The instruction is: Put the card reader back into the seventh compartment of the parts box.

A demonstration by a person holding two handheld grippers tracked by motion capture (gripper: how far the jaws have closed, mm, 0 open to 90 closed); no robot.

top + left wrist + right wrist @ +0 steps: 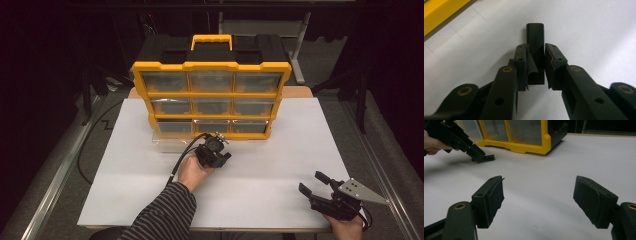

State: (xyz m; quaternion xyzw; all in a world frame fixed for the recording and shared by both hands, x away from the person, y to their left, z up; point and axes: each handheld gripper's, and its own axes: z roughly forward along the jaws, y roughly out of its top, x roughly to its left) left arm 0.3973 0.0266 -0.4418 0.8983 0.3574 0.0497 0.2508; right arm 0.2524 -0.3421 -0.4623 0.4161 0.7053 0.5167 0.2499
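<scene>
A: Left tongs (535, 65) noted clamped on a small black rectangular block (535, 37), lying flat on the white surface (280, 165) just in front of the yellow drawer organizer (212, 95), near its pulled-out clear bottom-left drawer (167, 143).

B: Right tongs (539, 202) noted wide apart, empty, parked well away near the front right corner.

A: Judged as the pick-up step: grip made, block not yet lifted.

B: Next move probably: straight lift, then carry over the drawer without tilting the block.

A yellow-framed drawer organizer (211, 100) stands on the white surface (280, 165). The left claw (218, 150) points down just before it; the right claw (312, 184) rests well apart, jaws spread.
</scene>
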